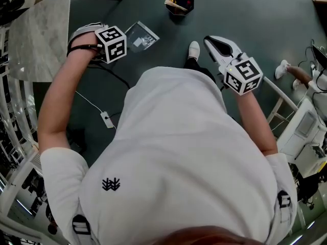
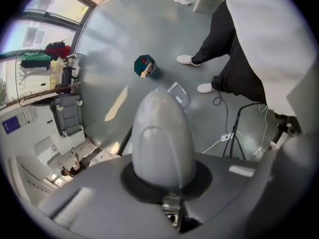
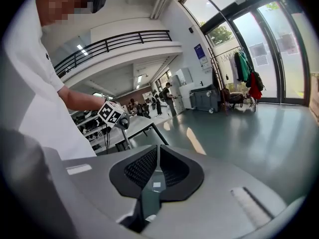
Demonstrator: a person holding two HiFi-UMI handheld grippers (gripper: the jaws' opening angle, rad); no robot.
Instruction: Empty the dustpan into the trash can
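The left gripper (image 2: 164, 182) is clamped round the grey rounded handle (image 2: 162, 138) of the dustpan (image 1: 142, 36), whose pan, with litter in it (resting on the floor or just off it, unclear), is near the dark trash can (image 1: 179, 3), while the right gripper (image 3: 157, 166) has its jaws pressed together on nothing.

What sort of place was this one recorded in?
Probably a large open lab or workshop hall: a railed mezzanine overhead, tall glass doors along one side, and workbenches with people standing near them on a wide polished floor.
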